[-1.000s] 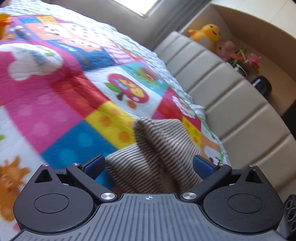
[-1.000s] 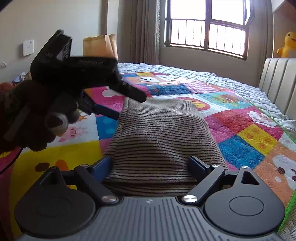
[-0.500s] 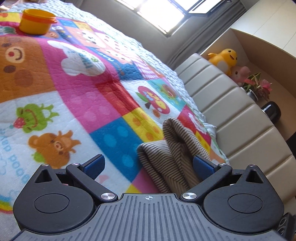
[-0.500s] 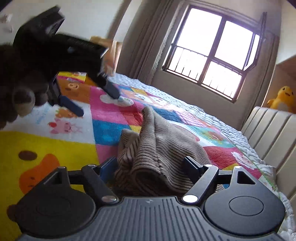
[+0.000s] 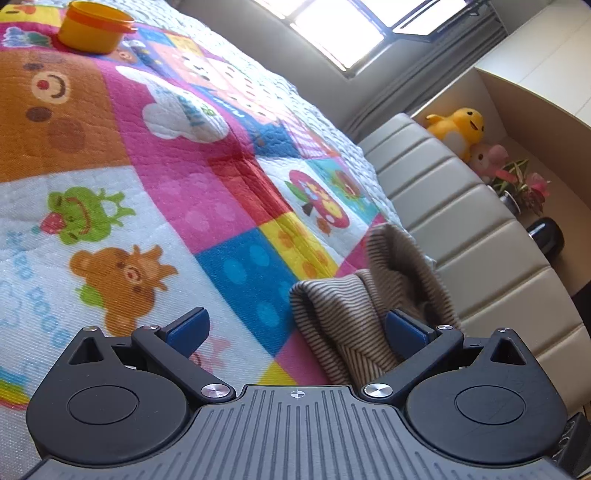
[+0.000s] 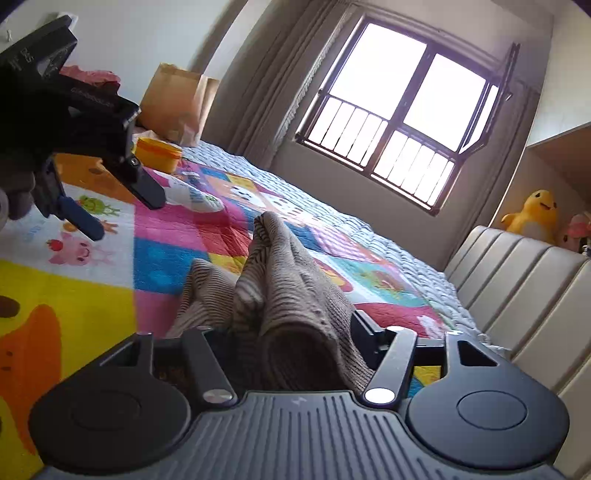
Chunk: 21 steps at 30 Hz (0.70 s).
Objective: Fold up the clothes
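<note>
Sweater [image 6: 291,295], brown with thin stripes, bunched on the quilt [image 5: 207,192] toward 5 o'clock in the left wrist view, near the padded headboard [image 5: 461,229]. Right gripper [image 6: 280,332] clenched on a raised fold of that sweater, cloth draped up over the fingers and peaking toward 12 o'clock. Left gripper [image 5: 295,325] released, jaws spread wide, right finger touching the sweater's edge, nothing between the pads; seen also at 10 o'clock in the right wrist view, lifted clear of the bed. Orange tub [image 5: 94,27] with a rim at 11 o'clock on the quilt, contents not visible. Paper bag [image 6: 177,103] beyond the bed, insides hidden. Yellow duck toy [image 5: 458,127] in the shelf nook at 2 o'clock.
</note>
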Tool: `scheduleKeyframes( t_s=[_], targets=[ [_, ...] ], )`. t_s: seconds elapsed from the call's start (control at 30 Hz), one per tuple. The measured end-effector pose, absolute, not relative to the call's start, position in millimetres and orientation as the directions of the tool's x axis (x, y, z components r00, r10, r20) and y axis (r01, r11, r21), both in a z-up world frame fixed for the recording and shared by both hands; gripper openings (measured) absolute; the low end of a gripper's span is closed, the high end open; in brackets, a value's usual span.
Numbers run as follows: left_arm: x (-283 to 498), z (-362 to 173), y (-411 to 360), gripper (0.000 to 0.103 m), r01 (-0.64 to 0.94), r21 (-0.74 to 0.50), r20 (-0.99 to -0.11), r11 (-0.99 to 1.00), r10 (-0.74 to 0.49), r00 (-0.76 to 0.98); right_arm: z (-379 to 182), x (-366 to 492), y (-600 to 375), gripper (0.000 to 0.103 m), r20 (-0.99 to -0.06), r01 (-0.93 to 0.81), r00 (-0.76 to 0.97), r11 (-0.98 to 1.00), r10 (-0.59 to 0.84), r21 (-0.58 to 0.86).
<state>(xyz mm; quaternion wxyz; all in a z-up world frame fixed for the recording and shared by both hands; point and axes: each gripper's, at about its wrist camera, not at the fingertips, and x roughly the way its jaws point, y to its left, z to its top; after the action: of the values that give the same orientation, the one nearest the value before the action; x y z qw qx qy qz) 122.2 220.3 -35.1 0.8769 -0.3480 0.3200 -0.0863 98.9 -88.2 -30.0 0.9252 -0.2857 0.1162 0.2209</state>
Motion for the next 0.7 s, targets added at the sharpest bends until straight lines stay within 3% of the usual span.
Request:
scheduleKeyframes(
  t_s=[0.1, 0.3, 0.4, 0.57, 0.7],
  targets=[
    [120.5, -35.0, 221.3, 0.103, -0.067, -0.667, -0.501, 0.742, -0.38, 0.778, -30.0, 99.2, -91.0, 0.028, -0.363, -0.511, 0.858, 0.682, 0.364, -0.523],
    [120.2, -16.6, 225.9, 0.103, -0.042, -0.659, -0.463, 0.751, -0.361, 0.81, 0.3, 61.5, -91.1, 0.027, -0.395, -0.615, 0.787, 0.565, 0.474, -0.55],
    [116.7, 10.6, 213.8, 0.103, 0.062, -0.64, -0.396, 0.766, -0.398, 0.828, -35.7, 46.0, -73.7, 0.028, -0.461, -0.646, 0.762, 0.484, 0.455, -0.591],
    [123.9, 42.5, 170.2, 0.103, 0.275, -0.605, -0.319, 0.747, -0.544, 0.776, -58.0, 28.0, -52.1, 0.028, -0.387, -0.557, 0.822, 0.445, 0.418, -0.701],
    [150.2, 20.9, 136.1, 0.103, 0.284, -0.585, -0.402, 0.76, -0.576, 0.712, -47.7, 30.9, -58.9, 0.034, -0.414, -0.596, 0.796, 0.453, 0.442, -0.663]
  ],
)
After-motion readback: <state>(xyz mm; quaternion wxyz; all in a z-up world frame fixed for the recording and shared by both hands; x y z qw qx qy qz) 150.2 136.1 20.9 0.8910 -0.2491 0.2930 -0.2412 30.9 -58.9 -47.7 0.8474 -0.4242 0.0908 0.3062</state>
